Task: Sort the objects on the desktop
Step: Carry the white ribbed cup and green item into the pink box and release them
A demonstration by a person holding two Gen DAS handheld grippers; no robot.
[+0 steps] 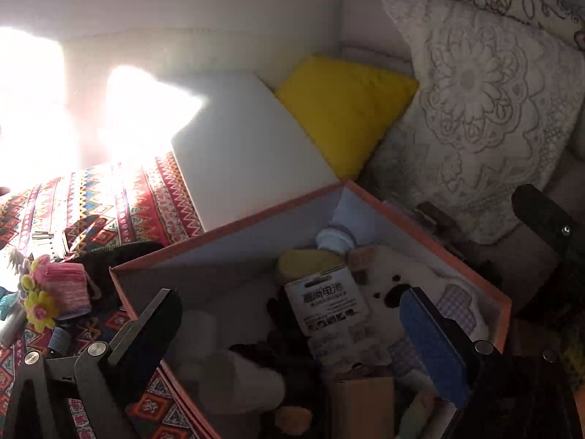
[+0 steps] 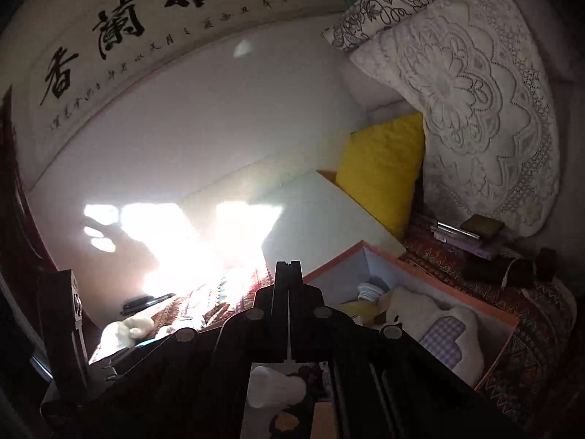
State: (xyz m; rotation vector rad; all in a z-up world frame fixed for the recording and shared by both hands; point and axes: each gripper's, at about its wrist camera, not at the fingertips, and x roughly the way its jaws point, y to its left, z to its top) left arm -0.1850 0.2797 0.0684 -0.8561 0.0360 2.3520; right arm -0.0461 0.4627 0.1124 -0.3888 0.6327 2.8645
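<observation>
The left gripper (image 1: 292, 344) hangs wide apart over the orange box (image 1: 431, 245); the right gripper (image 2: 289, 274) is pressed together, holding nothing.

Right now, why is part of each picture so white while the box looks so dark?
Left wrist view: sunlight blows out the wall and patterned cloth, leaving the orange box in dim shadow. Right wrist view: the same glare sits mid-frame, the calligraphy scroll bends with fisheye distortion, and the right gripper is a silhouette.

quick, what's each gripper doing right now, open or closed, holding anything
Left hand-held gripper: open, holding nothing, over the box.
Right hand-held gripper: closed, nothing visible between its fingers.
</observation>
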